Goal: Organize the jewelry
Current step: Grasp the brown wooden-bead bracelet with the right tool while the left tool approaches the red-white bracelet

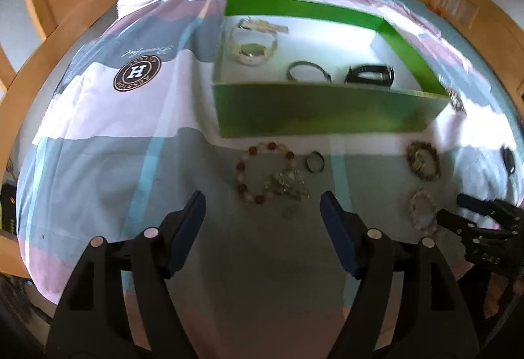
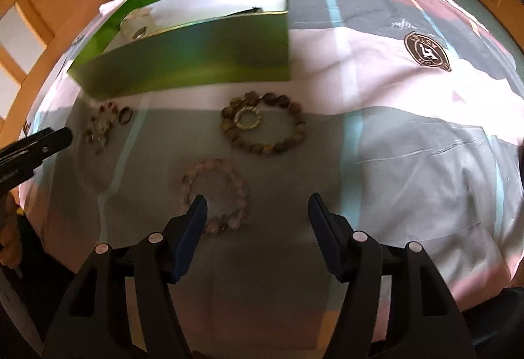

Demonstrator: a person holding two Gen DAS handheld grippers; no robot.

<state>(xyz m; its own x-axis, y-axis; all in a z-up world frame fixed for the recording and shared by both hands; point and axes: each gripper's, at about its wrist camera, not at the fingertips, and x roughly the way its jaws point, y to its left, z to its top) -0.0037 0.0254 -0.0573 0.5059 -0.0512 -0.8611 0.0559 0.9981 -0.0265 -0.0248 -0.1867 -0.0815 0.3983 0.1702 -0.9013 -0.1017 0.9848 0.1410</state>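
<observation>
Holding three bracelets (one pale), the green box (image 1: 327, 113).

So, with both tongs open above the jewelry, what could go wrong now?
The left tongs hang over a red-and-cream bead bracelet that overlaps a tangled chain; one grasp may lift both. The pale bead bracelet under the right tongs lies on soft bedding, so the fingers may catch fabric.

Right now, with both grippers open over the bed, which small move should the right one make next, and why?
Probably lower the right gripper a little and shift it left over the pale pink bead bracelet. Its jaws are open and empty, the bracelet lies just ahead by the left finger, and the green box already holds other pieces.
</observation>
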